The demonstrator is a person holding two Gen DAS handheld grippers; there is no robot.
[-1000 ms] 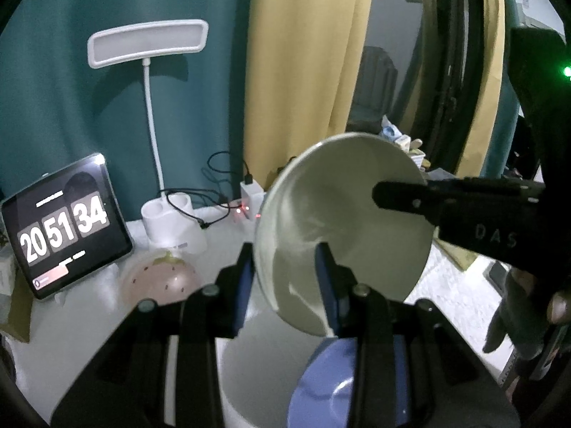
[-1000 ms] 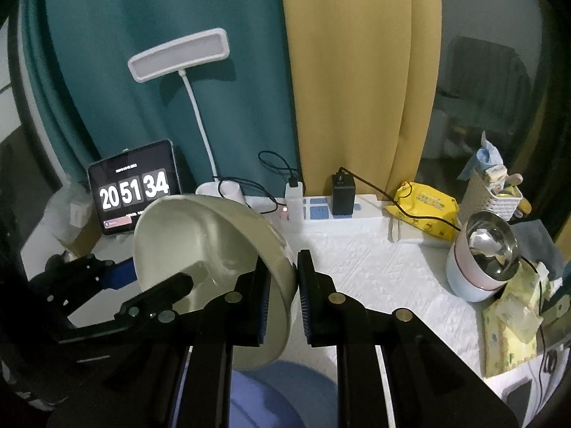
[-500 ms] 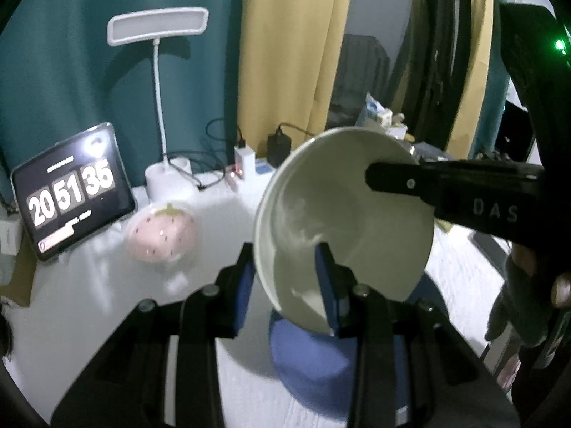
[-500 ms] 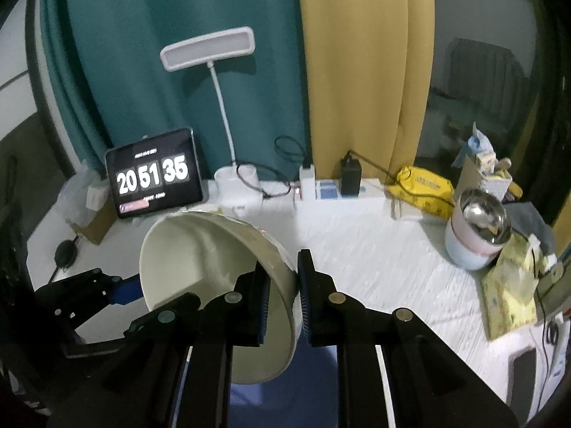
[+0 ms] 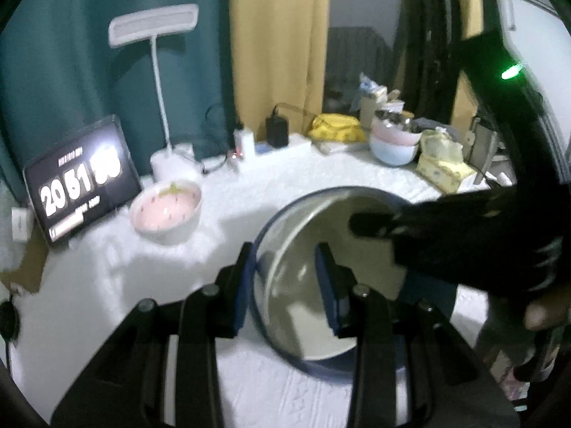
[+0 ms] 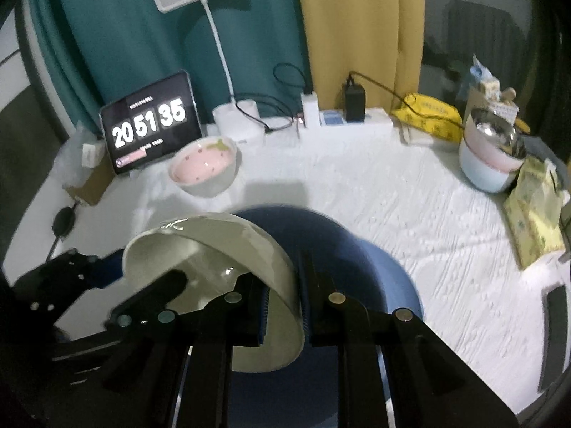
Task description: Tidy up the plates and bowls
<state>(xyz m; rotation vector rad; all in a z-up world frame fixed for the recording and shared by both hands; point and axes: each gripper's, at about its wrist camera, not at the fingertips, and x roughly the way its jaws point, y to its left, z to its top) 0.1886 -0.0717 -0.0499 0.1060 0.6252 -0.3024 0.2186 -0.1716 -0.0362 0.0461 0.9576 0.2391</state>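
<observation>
- The cream bowl (image 6: 214,271) hangs tilted on its side just above the blue plate (image 6: 360,264), its opening turned toward the left tongs (image 5: 285,274).
- Both tongs pinch its rim from opposite sides: the right tongs (image 6: 283,303) are pressed nearly together over the thin wall nearest the right camera, and the left tongs stand a little wider with the far rim between their pads. A two-sided hold looks meant to keep a heavy, smooth bowl from swinging while it is set onto the plate.
- The plate lies flat on the white counter (image 6: 410,214), probably as the base of a stack.
- The pink strawberry bowl (image 6: 203,169) sits upright behind the plate, toward the clock tablet (image 6: 150,121), apart from the stack and untouched; I judge it comes later.
- In the left view the plate shows only as a dark blue ring around the bowl, and the right tongs' black body covers the bowl's right side.
- Whether the bowl's lower edge already touches the plate cannot be told: the tongs hide that spot in both views.
- Both views are blurred; the clock's last digits are smeared in the left one.
- The person shows only as part of a hand at the right edge of the left view.
</observation>
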